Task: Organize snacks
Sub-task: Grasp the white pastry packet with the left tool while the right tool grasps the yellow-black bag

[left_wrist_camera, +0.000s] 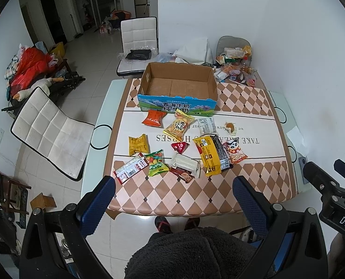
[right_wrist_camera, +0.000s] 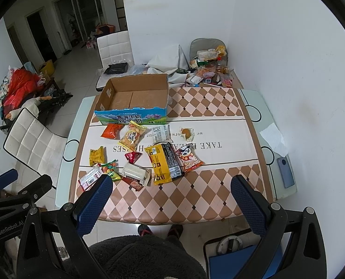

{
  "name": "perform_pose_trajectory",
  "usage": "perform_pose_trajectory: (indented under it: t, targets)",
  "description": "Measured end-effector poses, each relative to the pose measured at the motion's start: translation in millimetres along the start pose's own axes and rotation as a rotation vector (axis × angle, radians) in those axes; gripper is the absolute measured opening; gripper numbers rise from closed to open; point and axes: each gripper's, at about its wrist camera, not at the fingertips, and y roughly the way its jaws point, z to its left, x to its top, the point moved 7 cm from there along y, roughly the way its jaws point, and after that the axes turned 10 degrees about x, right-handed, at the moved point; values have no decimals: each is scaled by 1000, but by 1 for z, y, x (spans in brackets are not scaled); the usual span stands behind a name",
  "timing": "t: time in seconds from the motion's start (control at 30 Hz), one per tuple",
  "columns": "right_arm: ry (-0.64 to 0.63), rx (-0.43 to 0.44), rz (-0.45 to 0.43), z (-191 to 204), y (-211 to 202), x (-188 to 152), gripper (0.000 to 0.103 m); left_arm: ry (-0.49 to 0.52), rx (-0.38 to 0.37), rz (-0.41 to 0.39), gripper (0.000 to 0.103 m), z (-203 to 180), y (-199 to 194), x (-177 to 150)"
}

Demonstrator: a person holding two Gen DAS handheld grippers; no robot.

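Several snack packets lie scattered on the table (left_wrist_camera: 253,186) in front of an empty cardboard box (left_wrist_camera: 177,86) (right_wrist_camera: 135,97) with a blue printed front. Among them are an orange bag (left_wrist_camera: 153,118), a yellow bun bag (left_wrist_camera: 179,125) (right_wrist_camera: 132,136), a big yellow-black packet (left_wrist_camera: 212,154) (right_wrist_camera: 164,162), a panda packet (left_wrist_camera: 236,151) (right_wrist_camera: 190,157) and a green candy bag (left_wrist_camera: 156,162). My left gripper (left_wrist_camera: 173,187) is open and empty, held above the table's near edge. My right gripper (right_wrist_camera: 171,186) is open and empty, also above the near edge.
White chairs stand at the left (left_wrist_camera: 51,134) and behind the table (left_wrist_camera: 137,41). A pile of bags and wrappers (left_wrist_camera: 237,65) sits at the far right corner. A phone (right_wrist_camera: 285,172) and a paper (right_wrist_camera: 274,139) lie on the table's right edge by the wall.
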Motion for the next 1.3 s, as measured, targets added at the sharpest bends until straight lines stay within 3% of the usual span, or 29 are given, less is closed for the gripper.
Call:
perform_pose_trajectory:
  t: [0.17,0.3,0.47,0.7,0.83,0.87,1.1,1.23,1.3]
  targets:
    - [27,25,30,-3,21,9,103,-34,26,2,103,-1,30,14]
    - [67,62,99,-14,83,14,103,-87,70,67,103,5,87,15]
    - [70,99,232,-34,194,-3,103,-164,72,274,103,7,176,-3]
    - [1,93,429,-50,342,-22,103,-388,-92,600,101,-18,291,-42]
    - [-16,79,495,-58,403,-26,103,-537,-180,731,94,-38,340,-50]
    - [-15,74,506,-60,414,-27,103,-560,-185,759,88,-43,351,-52]
    - [10,68,545,-76,443,-31,103,-680,-212,932,88,-82,411,-60]
    - [21,72,554,-80,451,-31,103,-658,-162,945,80,-96,423,-54]
    - [26,83,564,-81,457,-33,103,-614,-129,922,70,-98,423,-47]
